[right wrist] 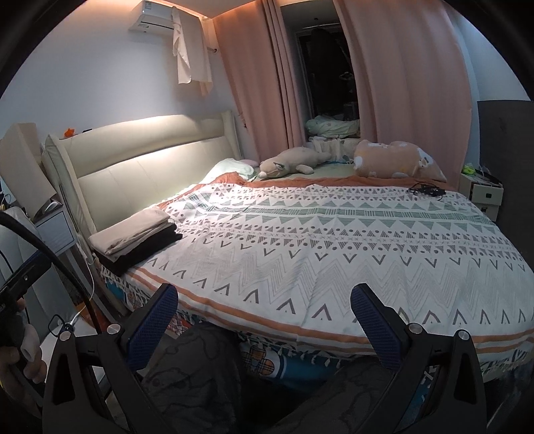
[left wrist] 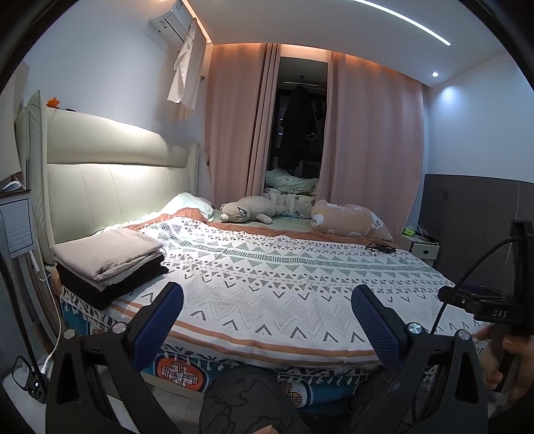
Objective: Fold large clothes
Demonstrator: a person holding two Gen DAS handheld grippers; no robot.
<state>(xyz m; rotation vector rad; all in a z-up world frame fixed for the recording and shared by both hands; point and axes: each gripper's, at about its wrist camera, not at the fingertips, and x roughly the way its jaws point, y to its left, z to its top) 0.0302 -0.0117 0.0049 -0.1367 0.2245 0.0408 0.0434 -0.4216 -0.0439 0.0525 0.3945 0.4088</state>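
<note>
Two folded garments, beige on black (left wrist: 110,263), sit stacked at my bed's (left wrist: 267,283) headboard-side near corner; pink curtains (left wrist: 370,143) behind. My left gripper (left wrist: 267,320) and right gripper (right wrist: 265,315) hang spread, empty.

I am reading just one marking from here: the pale letters "D A S" are showing on the black clamp (left wrist: 499,312) of the right gripper, at the right edge of the left wrist view. The air conditioner (right wrist: 152,16) label is staying too blurred to read.
</note>
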